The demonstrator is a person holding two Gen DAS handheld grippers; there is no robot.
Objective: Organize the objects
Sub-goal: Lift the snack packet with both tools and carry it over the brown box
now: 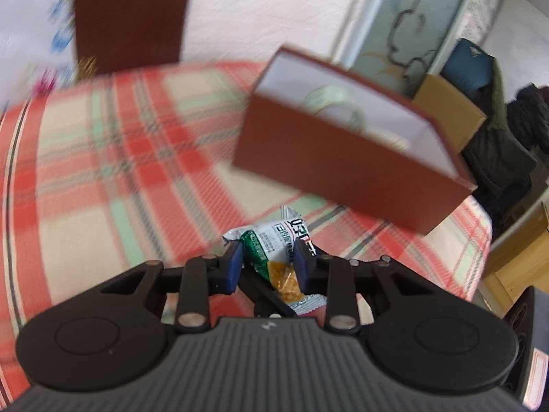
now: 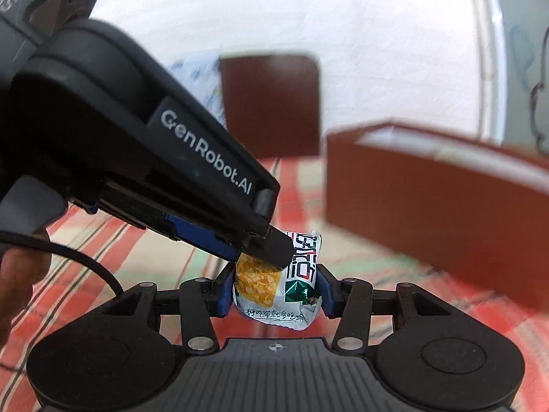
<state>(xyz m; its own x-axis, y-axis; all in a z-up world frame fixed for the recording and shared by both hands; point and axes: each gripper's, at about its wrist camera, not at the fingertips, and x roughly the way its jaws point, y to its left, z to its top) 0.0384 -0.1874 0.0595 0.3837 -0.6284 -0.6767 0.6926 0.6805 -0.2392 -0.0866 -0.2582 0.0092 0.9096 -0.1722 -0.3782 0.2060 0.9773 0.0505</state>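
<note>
A small snack packet, silver with green and yellow print, is pinched between the blue pads of my left gripper. In the right wrist view the same packet stands upright in my right gripper, whose pads press on both of its sides. There my left gripper reaches in from the left and clamps the packet's top. An open brown box with a white inside lies just beyond, to the right, with a pale ring in it. Its brown lid stands upright at the back.
A red, cream and green plaid cloth covers the surface. Past its right edge are a cardboard box, dark clothing and pale wooden furniture. A hand and a black cable are at the left of the right wrist view.
</note>
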